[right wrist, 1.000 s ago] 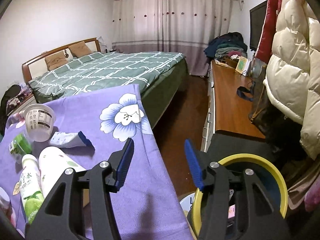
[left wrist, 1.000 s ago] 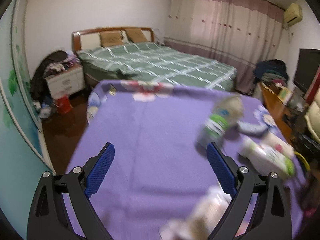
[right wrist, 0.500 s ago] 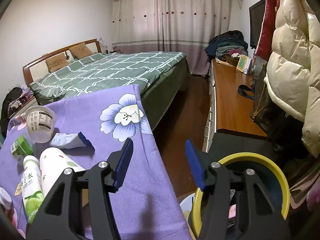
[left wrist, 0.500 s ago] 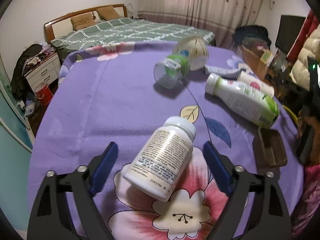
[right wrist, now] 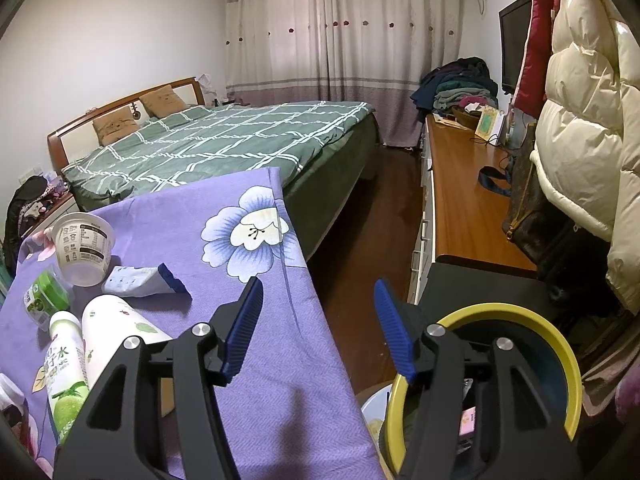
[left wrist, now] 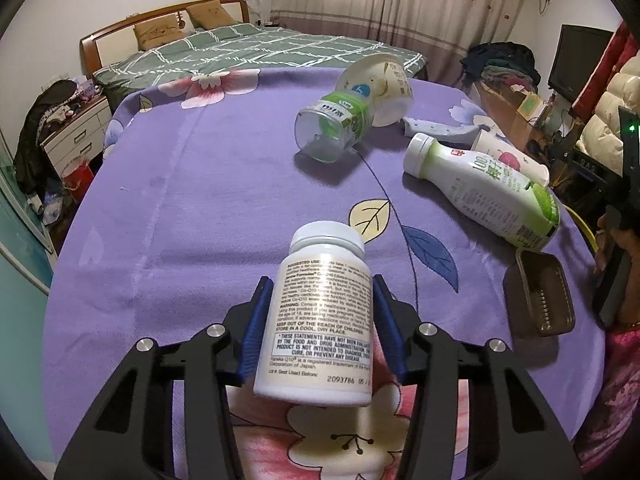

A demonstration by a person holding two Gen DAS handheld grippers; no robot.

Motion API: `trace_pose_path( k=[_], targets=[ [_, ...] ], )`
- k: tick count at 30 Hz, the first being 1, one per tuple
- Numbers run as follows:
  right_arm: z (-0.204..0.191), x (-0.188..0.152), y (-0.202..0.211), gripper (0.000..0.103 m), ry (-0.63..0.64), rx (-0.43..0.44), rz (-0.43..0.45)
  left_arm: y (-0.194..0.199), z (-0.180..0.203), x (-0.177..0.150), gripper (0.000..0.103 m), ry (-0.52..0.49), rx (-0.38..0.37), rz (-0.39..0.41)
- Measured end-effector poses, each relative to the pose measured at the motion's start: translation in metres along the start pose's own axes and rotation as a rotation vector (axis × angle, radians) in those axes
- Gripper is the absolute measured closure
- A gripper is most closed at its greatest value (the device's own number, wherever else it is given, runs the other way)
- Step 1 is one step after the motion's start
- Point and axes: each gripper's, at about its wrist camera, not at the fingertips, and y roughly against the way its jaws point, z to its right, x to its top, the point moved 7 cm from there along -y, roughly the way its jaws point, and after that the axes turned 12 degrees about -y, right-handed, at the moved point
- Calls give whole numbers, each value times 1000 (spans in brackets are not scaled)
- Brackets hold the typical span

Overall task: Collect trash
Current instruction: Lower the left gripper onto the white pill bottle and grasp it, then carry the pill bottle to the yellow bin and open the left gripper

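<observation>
Mid-table, left gripper (left wrist: 320, 316) clamping pill bottle (left wrist: 320, 320)

A white pill bottle (left wrist: 320, 320) with a white cap and small black print sits at 6 o'clock in the left view, cap pointing to 12. A clear jar with a green label (left wrist: 332, 130) lies on its side near 12 o'clock, touching a tipped white cup (left wrist: 380, 88). At 2 o'clock lie a squashed blue and white tube (left wrist: 440, 130), a green and white drink bottle (left wrist: 484, 192) and a white carton (left wrist: 508, 160).
</observation>
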Motion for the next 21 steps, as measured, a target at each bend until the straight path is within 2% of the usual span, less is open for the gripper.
trace_pose_path(
  k=[6, 12, 17, 21],
  targets=[
    [-2, -1, 4, 48, -11, 35, -20, 14, 8, 14, 55, -13, 5, 30],
    [11, -5, 39, 44, 15, 79, -8, 29, 30, 41, 55, -67, 2, 71],
    [51, -14, 81, 42, 30, 69, 15, 34, 78, 70, 55, -123, -64, 100],
    [98, -20, 111, 42, 1, 2, 48, 35, 137, 92, 55, -183, -160, 131]
  ],
)
